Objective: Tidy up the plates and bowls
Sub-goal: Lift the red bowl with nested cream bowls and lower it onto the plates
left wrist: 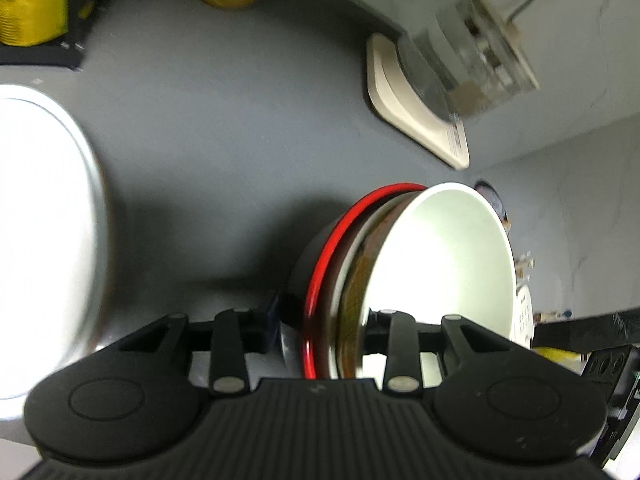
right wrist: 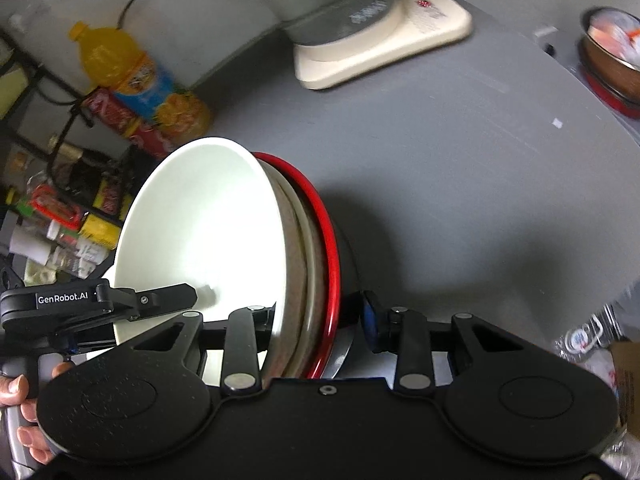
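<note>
A grey table (left wrist: 224, 128) fills both views. At centre, a stack of bowls (left wrist: 436, 264), white one on top with brown and red-rimmed ones beneath, hangs tilted above it, clamped at opposite rims: my left tongs (left wrist: 320, 328) grasp the stack's edge at the lower middle, my right tongs (right wrist: 320, 322) likewise. A large white plate (left wrist: 40, 240) glares at the left edge. A cream kettle base (right wrist: 384, 44) sits at upper centre, an orange juice bottle (right wrist: 132, 76) upper left.
</note>
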`<state>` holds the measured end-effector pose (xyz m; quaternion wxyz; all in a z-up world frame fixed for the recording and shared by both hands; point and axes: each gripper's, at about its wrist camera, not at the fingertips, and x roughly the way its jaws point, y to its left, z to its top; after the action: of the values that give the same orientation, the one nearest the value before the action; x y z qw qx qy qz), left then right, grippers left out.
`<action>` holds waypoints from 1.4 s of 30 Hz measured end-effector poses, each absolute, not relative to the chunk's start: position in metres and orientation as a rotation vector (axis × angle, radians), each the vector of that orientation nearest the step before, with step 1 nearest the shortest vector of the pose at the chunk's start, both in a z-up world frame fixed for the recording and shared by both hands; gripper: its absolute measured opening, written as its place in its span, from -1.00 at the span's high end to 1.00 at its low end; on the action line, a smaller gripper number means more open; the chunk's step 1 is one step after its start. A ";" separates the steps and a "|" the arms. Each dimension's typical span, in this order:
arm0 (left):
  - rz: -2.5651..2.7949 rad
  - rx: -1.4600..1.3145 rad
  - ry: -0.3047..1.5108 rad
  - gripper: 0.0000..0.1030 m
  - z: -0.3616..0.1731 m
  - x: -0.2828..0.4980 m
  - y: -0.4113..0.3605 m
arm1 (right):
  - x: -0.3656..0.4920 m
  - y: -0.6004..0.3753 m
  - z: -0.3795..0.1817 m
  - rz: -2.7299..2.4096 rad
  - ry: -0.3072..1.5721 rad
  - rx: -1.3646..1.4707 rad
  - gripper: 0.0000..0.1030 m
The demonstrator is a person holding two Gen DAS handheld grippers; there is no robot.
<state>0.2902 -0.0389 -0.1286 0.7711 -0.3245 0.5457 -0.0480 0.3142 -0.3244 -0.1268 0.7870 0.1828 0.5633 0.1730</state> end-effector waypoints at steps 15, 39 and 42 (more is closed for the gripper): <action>0.069 -0.773 1.041 0.33 -0.091 0.251 0.037 | 0.334 -0.243 -0.098 0.588 1.182 0.301 0.35; 0.267 -0.853 0.959 0.34 -0.082 0.193 0.144 | 0.335 -0.124 -0.094 0.804 1.192 0.207 0.34; 0.291 -0.862 0.965 0.34 -0.088 0.188 0.153 | 0.331 -0.107 -0.102 0.821 1.219 0.191 0.34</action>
<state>0.1880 0.1534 -0.0881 0.7881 -0.4000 0.4480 0.1350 0.3315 -0.1067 -0.1017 0.7377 0.0868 0.5554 0.3739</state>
